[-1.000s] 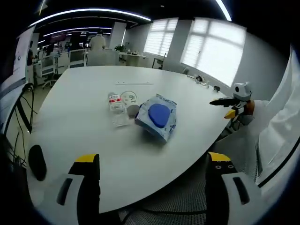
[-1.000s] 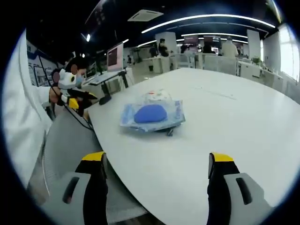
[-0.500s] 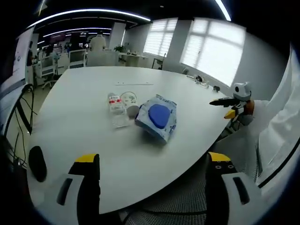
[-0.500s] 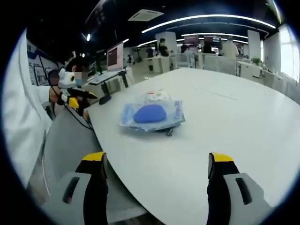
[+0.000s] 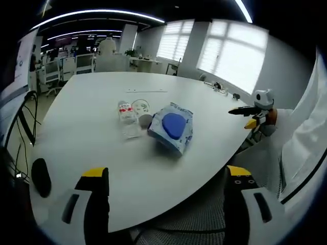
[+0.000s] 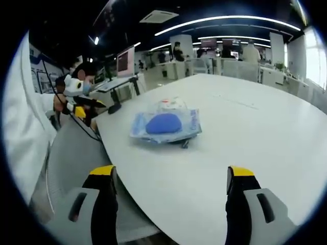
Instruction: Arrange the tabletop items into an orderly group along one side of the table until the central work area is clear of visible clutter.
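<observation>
**Tidying not yet begun: items sit mid-table, both my grippers empty**

In the left gripper view, my left gripper [image 5: 162, 196] hangs at the near edge of the white table [image 5: 76, 127], its yellow-tipped jaws spread wide with nothing between them. Going left to right across the table's middle: a clear plastic bottle [image 5: 127, 120] lies on its side, a small round packet [image 5: 140, 106] lies just behind it, a small grey object [image 5: 145, 120] (too small for me to identify) sits beside them, and a blue-and-white plastic package [image 5: 172, 127] touches that cluster on its right. A dark oval object [image 5: 40, 177] rests well apart near the left edge.

In the right gripper view, my right gripper [image 6: 168, 199] also hangs back from the table edge, jaws wide apart and holding nothing. The blue package [image 6: 165, 125] lies ahead of it, hiding most of the other items.

I judge the task to be at its very start: nothing has been moved to a side, the centre is cluttered, and every item remains to be shifted
</observation>
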Available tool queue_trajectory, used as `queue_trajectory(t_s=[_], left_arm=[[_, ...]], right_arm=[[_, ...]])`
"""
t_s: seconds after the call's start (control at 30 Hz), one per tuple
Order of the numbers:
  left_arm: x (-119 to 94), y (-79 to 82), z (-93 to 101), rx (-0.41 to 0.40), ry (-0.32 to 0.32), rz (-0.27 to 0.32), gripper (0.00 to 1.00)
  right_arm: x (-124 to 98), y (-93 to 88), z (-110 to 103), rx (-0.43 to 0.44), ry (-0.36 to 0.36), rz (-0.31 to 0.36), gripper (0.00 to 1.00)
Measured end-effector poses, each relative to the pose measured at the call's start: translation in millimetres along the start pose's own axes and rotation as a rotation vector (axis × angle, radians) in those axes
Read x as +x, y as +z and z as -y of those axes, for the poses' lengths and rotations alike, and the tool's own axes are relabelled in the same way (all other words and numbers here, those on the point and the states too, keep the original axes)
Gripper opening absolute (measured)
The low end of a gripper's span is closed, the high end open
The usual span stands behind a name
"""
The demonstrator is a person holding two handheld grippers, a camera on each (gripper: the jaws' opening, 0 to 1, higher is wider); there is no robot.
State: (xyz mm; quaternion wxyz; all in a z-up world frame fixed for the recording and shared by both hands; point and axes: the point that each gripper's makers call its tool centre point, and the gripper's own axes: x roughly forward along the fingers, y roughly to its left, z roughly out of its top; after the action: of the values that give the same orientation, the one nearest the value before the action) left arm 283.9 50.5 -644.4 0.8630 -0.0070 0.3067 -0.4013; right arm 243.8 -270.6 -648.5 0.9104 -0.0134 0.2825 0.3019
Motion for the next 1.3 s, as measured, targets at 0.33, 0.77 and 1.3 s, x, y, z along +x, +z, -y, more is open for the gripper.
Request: queue_trajectory(t_s=[0.33, 0.77, 1.3], left_arm=[[-0.7, 0.4, 0.2, 0.000, 0.004, -0.001, 0.96], [-3.3, 4.9, -0.4, 0.006, 0.007, 0.005, 0.96], [-2.5, 16.6, 0.0, 0.024, 0.011, 0.012, 0.95]], right_arm=[[-0.6, -0.5, 0.4, -0.002, 0.000, -0.002, 0.87], [0.1, 6.0, 3.0, -0.017, 0.005, 0.001, 0.87], [2.8, 17.3, 9.3, -0.041, 0.009, 0.003, 0.86]])
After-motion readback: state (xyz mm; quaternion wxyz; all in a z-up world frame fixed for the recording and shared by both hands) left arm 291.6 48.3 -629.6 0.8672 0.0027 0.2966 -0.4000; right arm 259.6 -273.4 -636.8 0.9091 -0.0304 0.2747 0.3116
